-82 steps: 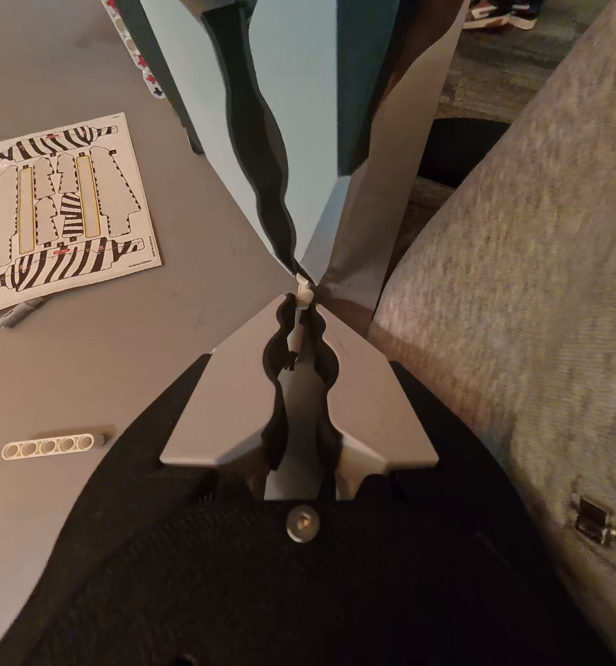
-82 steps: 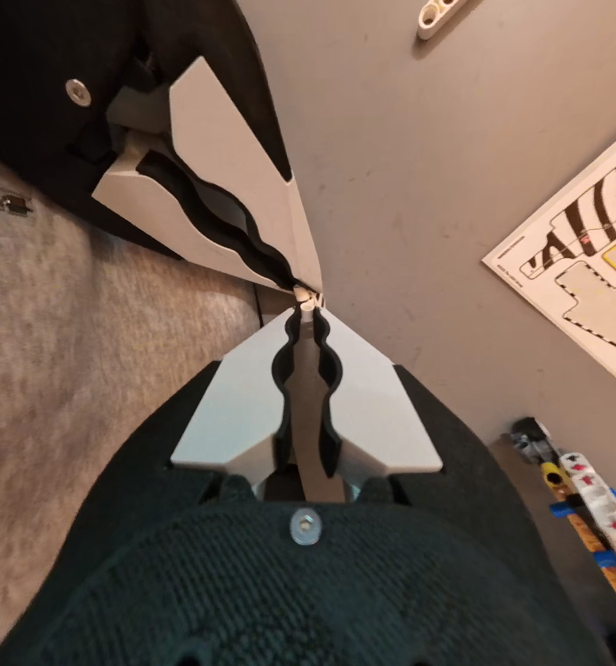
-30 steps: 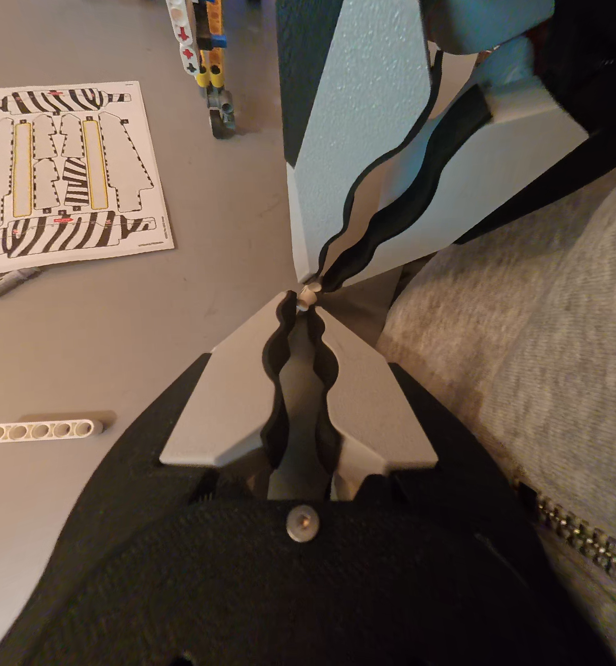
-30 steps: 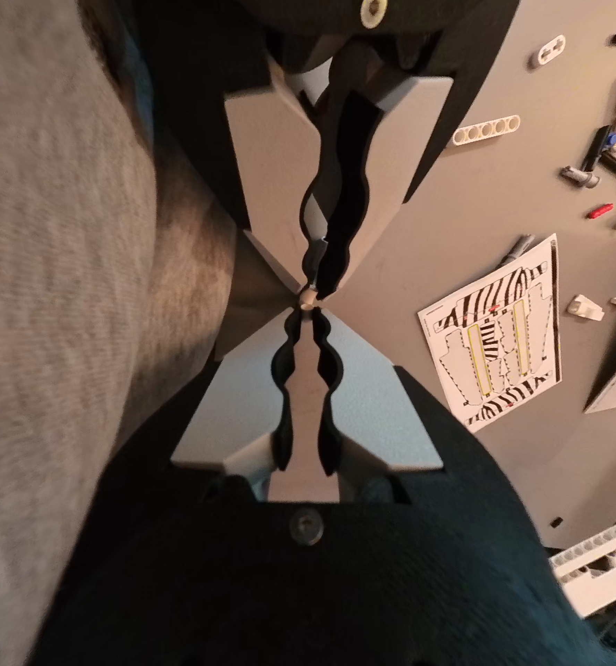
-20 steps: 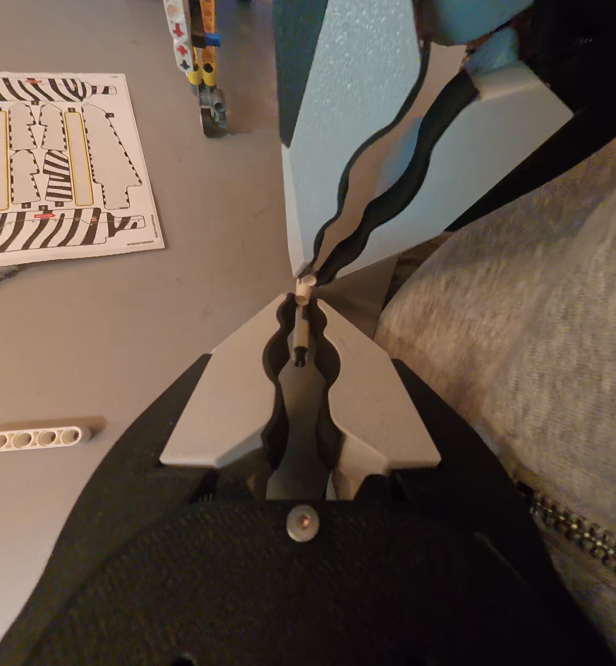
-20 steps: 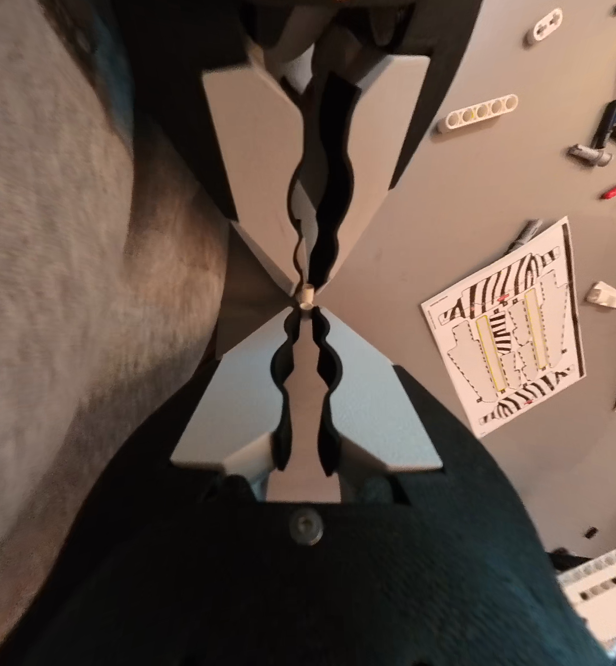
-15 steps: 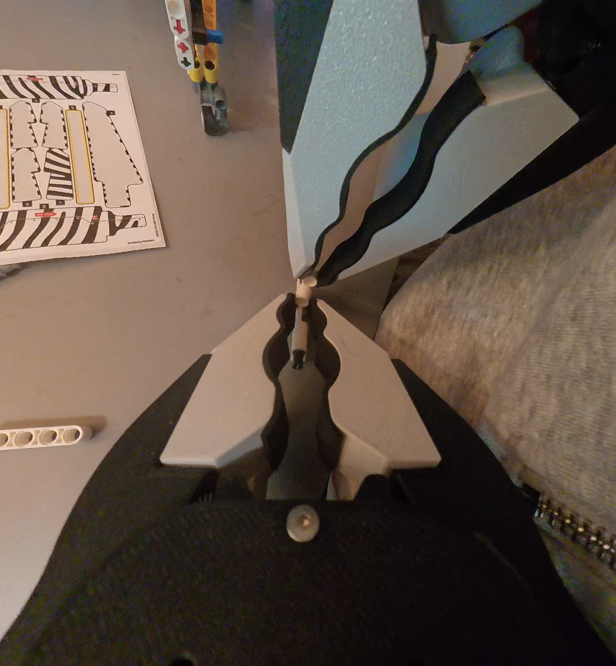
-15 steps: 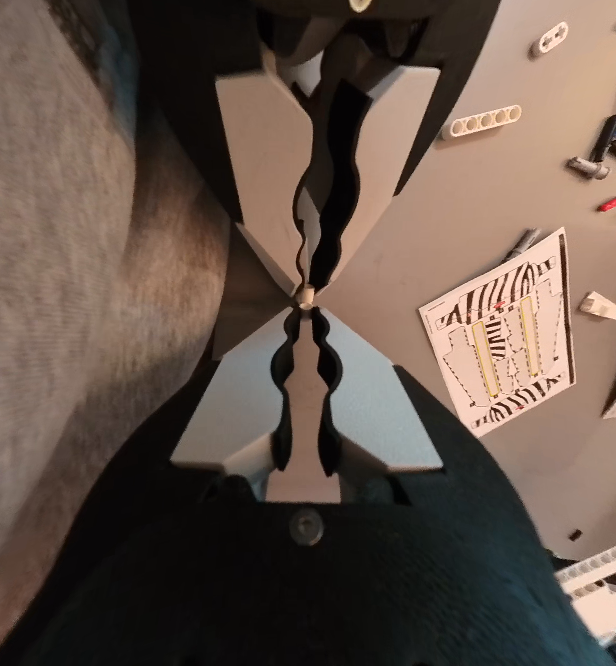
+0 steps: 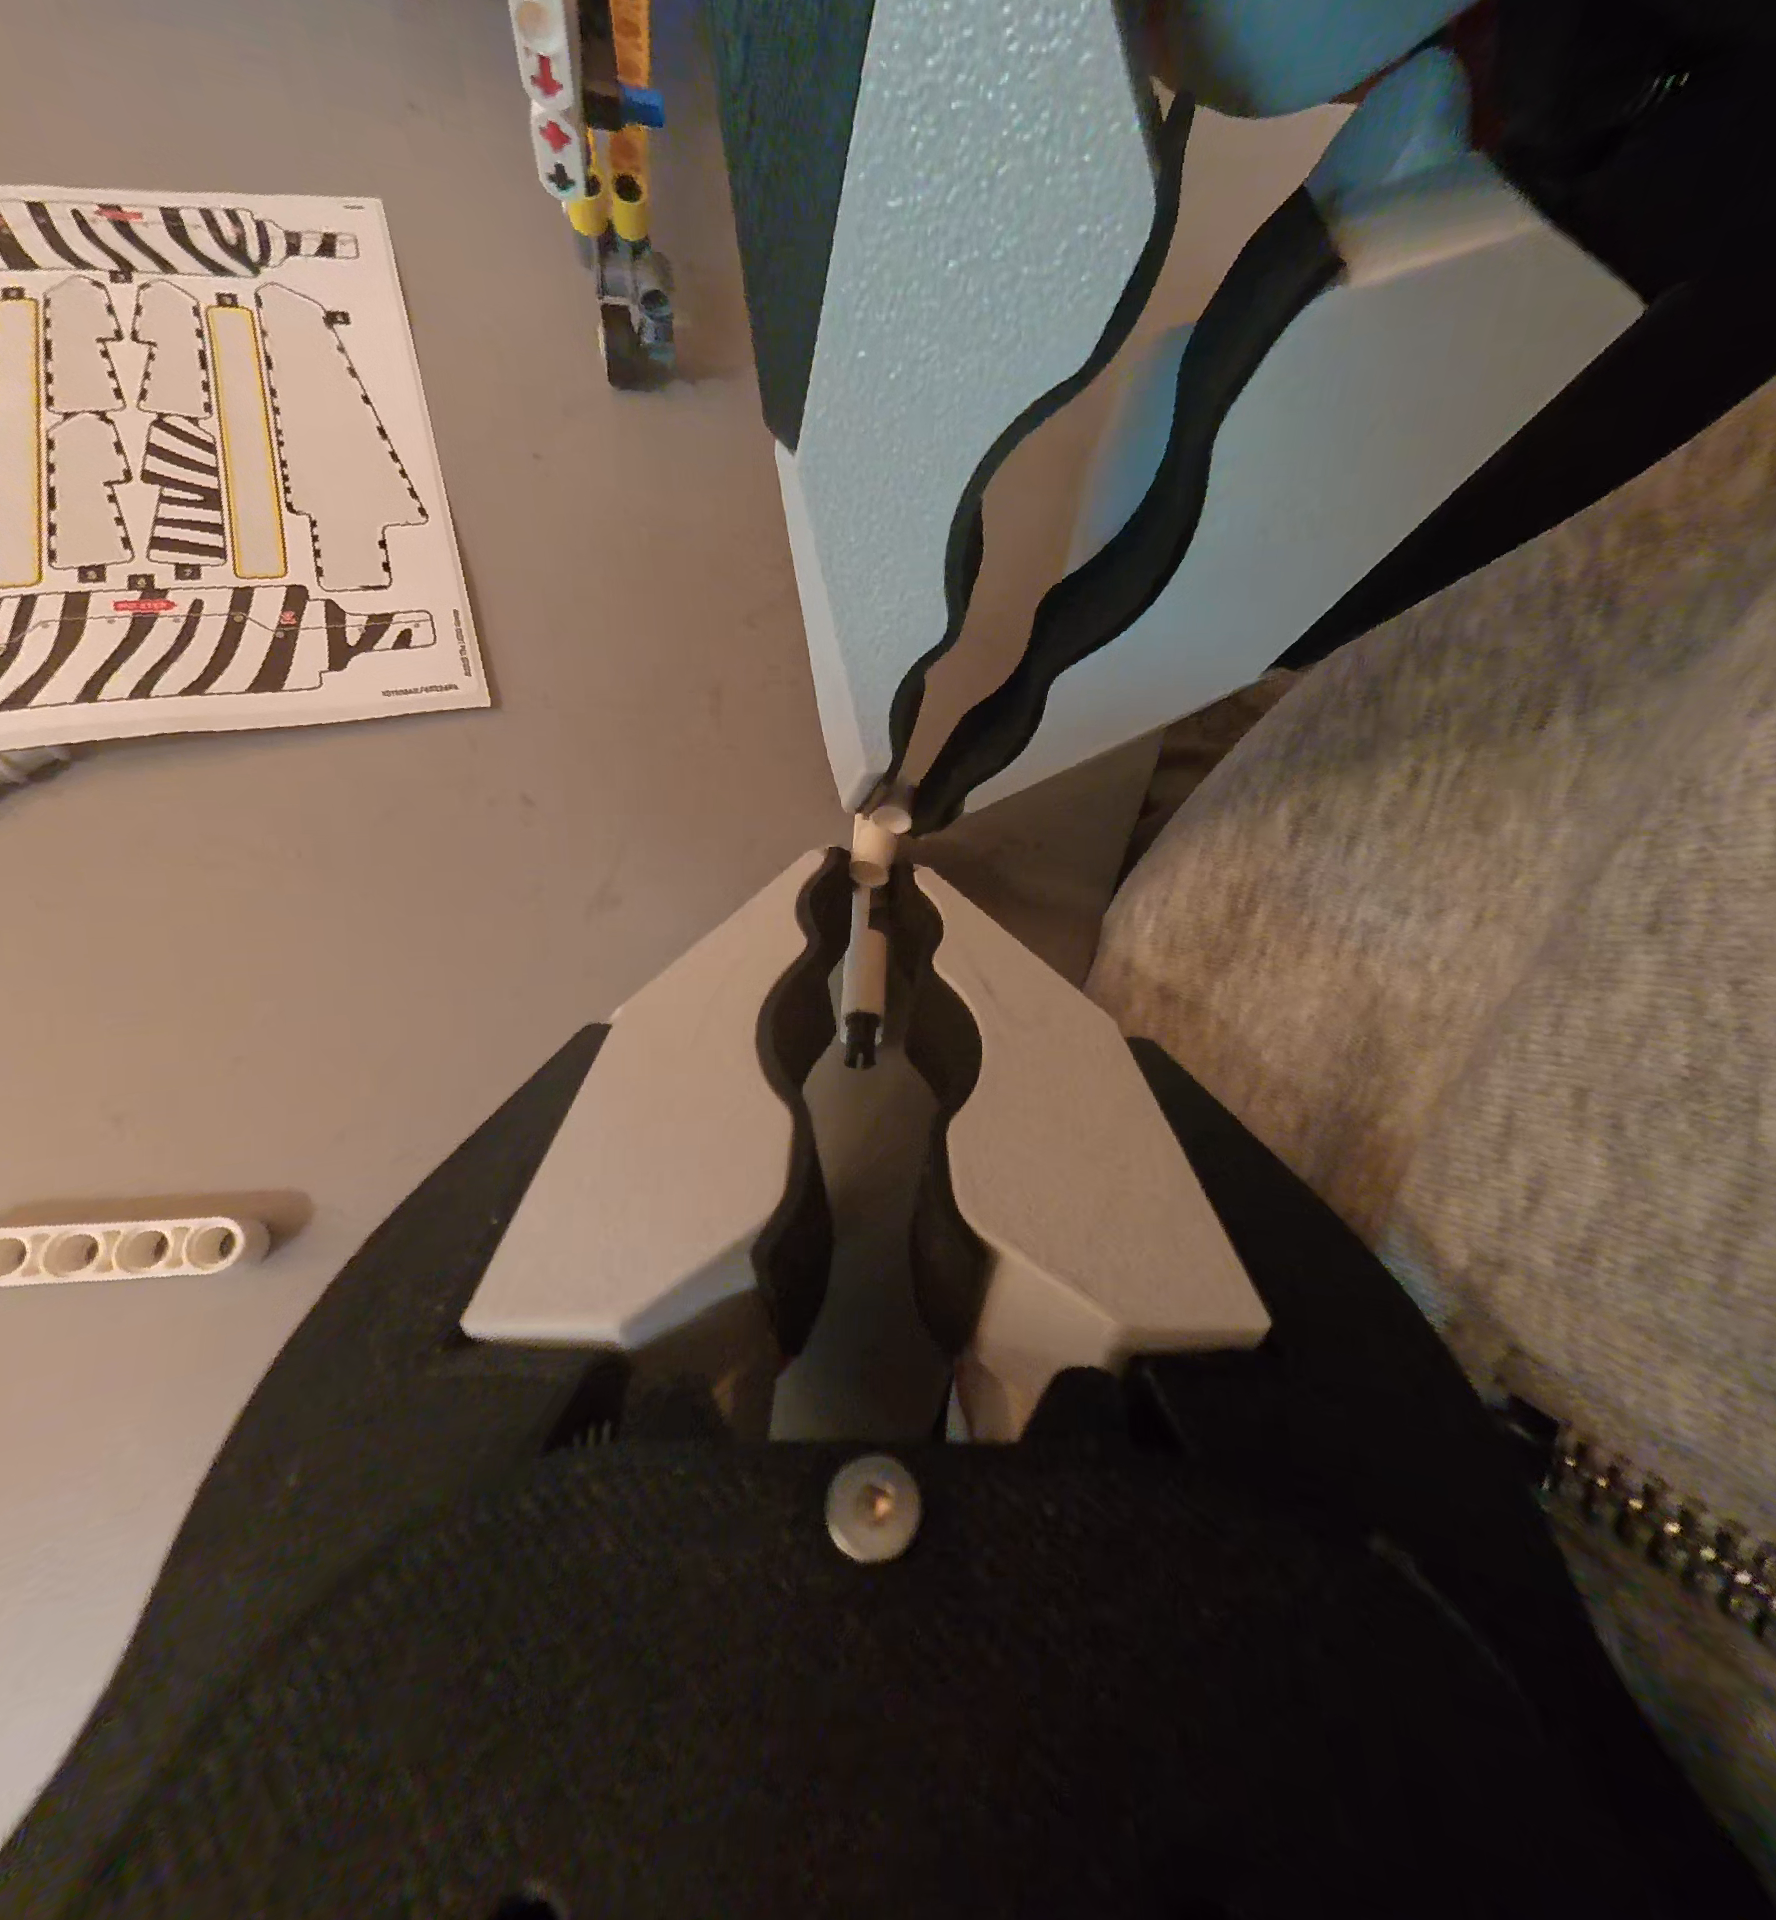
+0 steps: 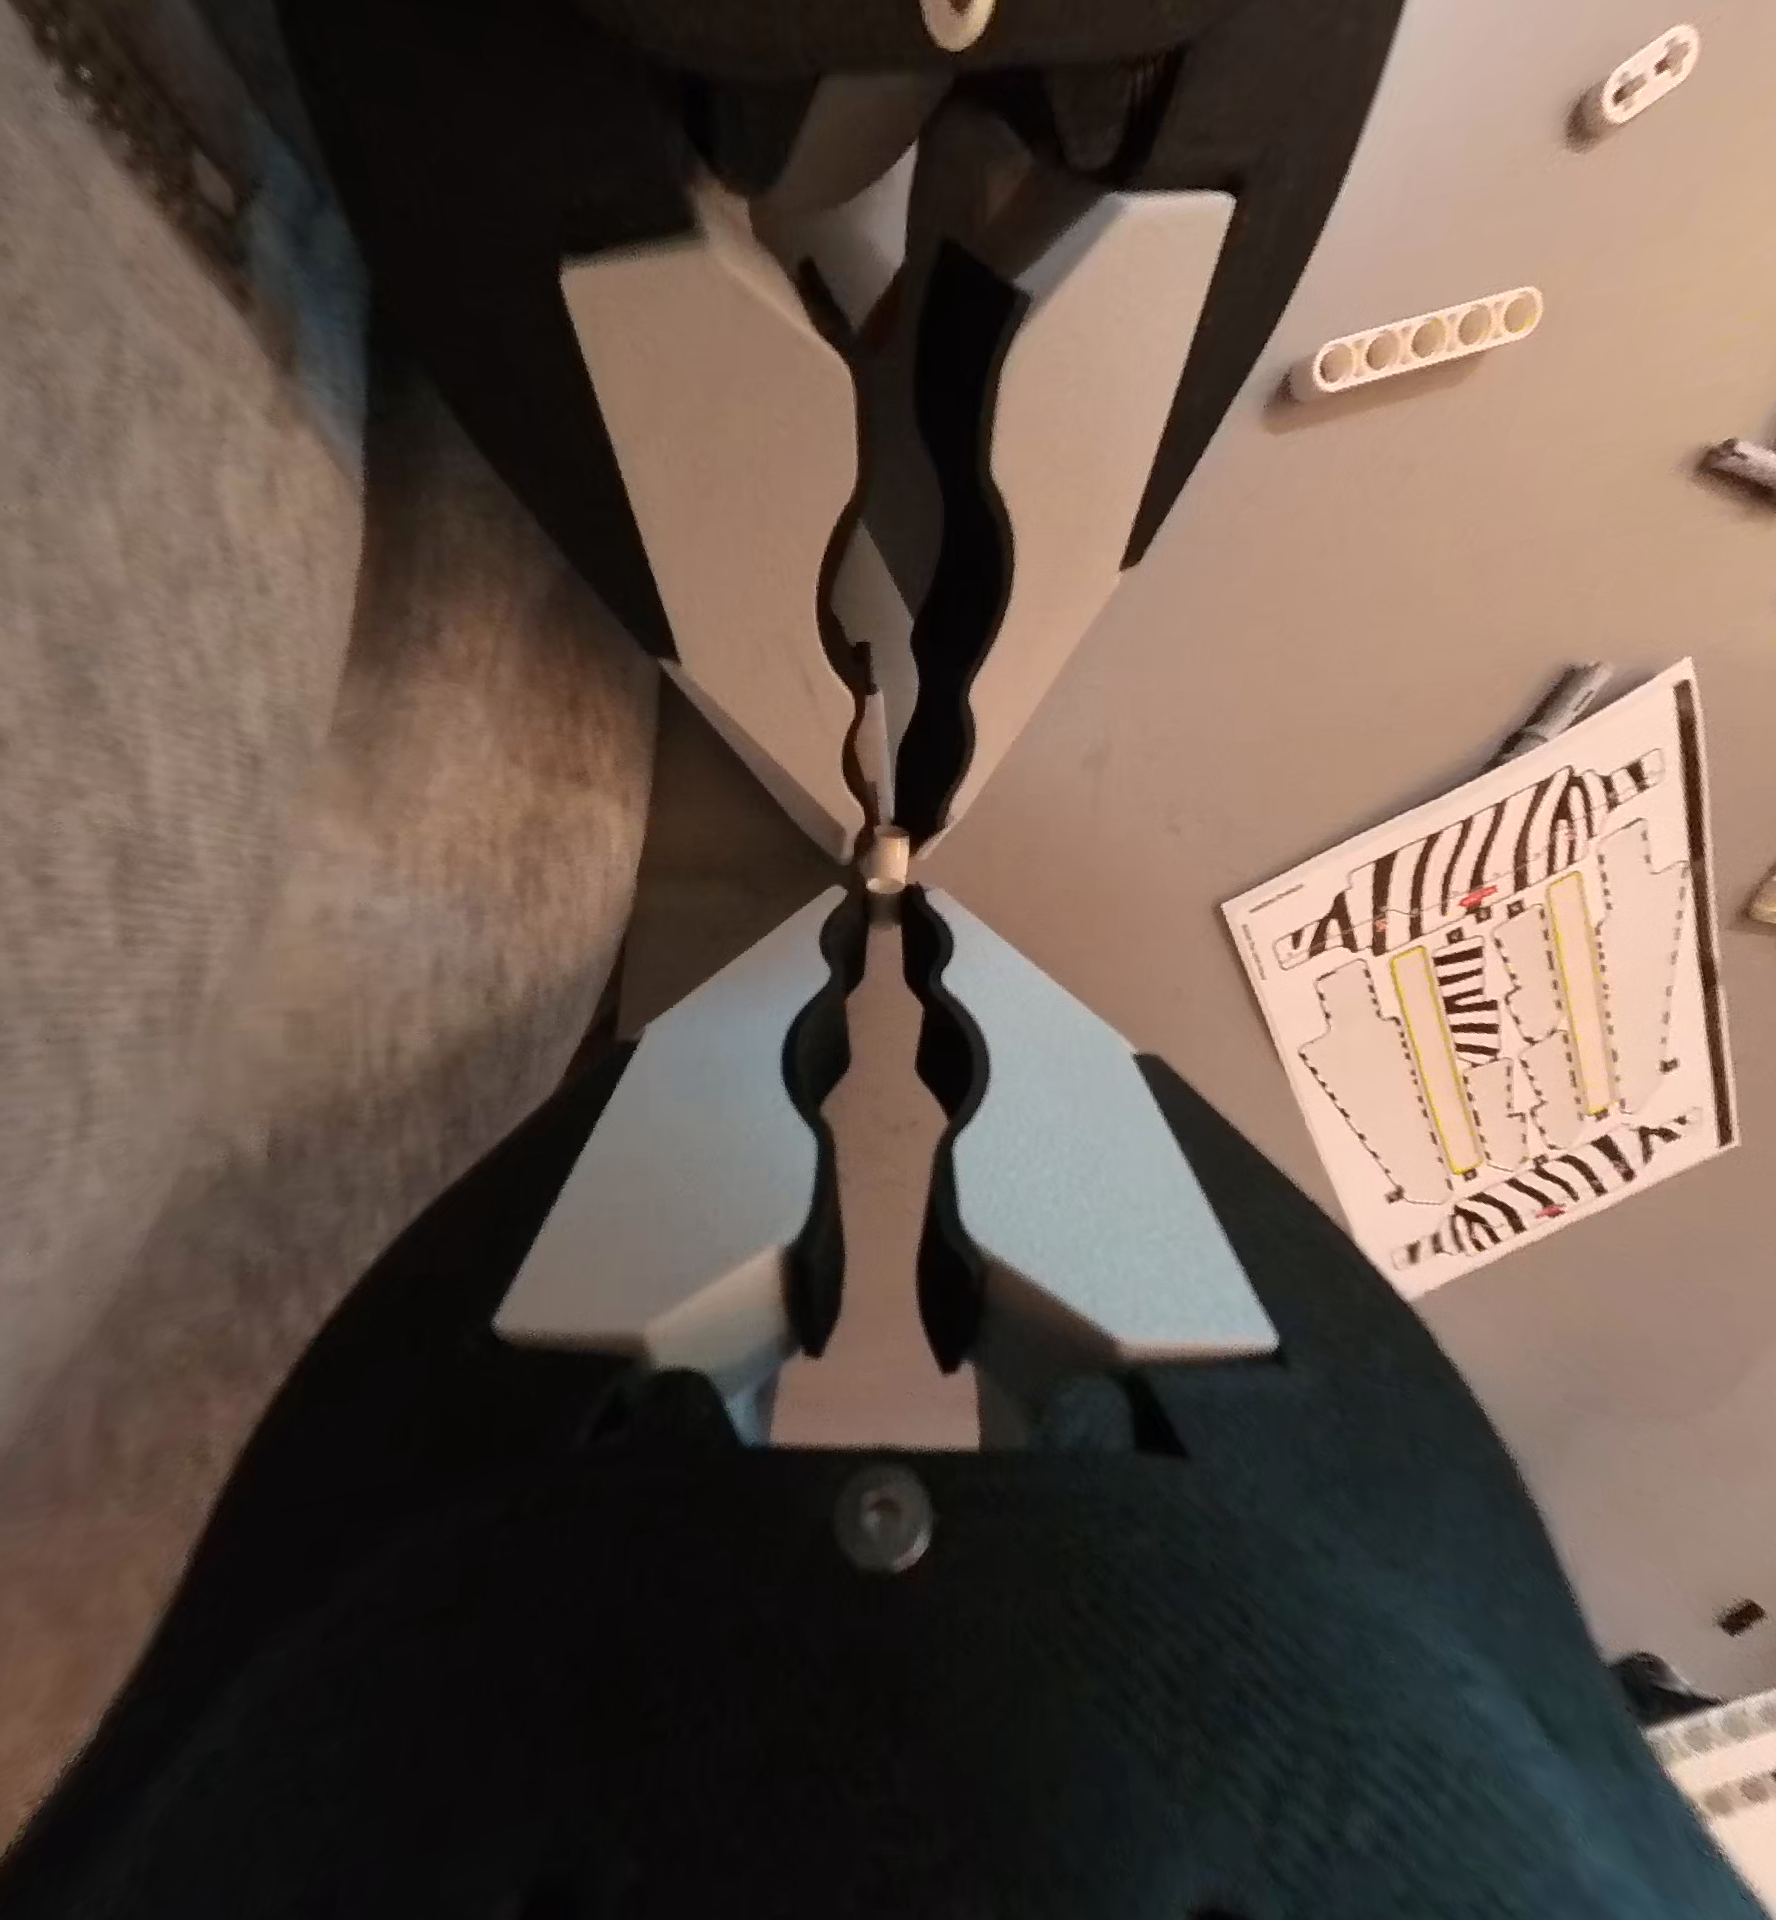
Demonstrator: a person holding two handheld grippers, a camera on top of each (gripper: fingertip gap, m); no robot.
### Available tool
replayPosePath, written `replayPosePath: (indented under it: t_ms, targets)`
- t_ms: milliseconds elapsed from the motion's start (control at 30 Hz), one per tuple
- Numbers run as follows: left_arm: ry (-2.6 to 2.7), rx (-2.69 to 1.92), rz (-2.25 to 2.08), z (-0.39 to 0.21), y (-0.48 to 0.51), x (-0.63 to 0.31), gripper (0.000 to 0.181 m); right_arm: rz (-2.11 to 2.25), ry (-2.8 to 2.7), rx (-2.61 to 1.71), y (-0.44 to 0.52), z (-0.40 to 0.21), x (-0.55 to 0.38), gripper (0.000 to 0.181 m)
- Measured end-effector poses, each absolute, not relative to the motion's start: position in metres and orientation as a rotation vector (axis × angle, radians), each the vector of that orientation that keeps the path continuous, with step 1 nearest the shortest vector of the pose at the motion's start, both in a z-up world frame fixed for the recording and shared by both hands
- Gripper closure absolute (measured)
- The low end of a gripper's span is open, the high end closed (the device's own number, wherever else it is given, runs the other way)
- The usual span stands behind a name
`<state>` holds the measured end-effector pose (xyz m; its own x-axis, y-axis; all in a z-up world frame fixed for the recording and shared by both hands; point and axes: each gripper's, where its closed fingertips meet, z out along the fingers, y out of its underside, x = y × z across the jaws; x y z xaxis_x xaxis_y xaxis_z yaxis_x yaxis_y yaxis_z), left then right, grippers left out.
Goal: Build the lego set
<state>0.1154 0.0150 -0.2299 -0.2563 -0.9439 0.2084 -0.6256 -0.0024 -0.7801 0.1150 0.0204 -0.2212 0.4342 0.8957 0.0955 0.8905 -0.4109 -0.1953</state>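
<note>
Grippers meet tip to tip above a grey table [image 9: 240,987], close to a person's grey zipped sweater [image 9: 1549,1039]. The left gripper [image 9: 871,868] is clenched on a thin white axle [image 9: 865,961] with a black end, which lies back between its wavy black pads; how far the axle reaches forward is hidden at the tips. The right gripper [image 10: 882,902] comes in from the opposite side, tilted, and pinches a small pale bushing [image 10: 884,860] right where the tips touch. Whether bushing and axle are joined is too small to tell.

On the table lie a zebra-striped sticker sheet [image 9: 167,457], a white five-hole beam [image 9: 84,1252] cut off at the left wrist view's edge, and a partly built yellow, white and blue model [image 9: 603,177], its top out of frame. Small loose parts in the right wrist view are blurred.
</note>
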Motion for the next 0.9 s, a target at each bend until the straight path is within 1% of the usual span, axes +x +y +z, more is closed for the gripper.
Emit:
replayPosePath:
  t_ms: [167, 300, 633, 900]
  targets:
    - [1.907, -1.591, -1.115, -0.2301, 0.0148, 0.1153, 0.173, 0.211, -1.501, -2.535, 0.0197, -0.2209, 0.1151, 0.176]
    - [1.905, -1.600, -1.125, -0.2300, 0.0150, 0.1153, 0.173, 0.212, -1.549, -2.513, 0.0200, -0.2210, 0.1154, 0.175]
    - [1.905, -1.598, -1.123, -0.2301, 0.0151, 0.1152, 0.173, 0.404, -1.487, -2.566, 0.0204, -0.2208, 0.1174, 0.175]
    - [1.907, -1.610, -1.141, -0.2303, 0.0148, 0.1153, 0.172, 0.358, -1.590, -2.530, 0.0208, -0.2235, 0.1189, 0.175]
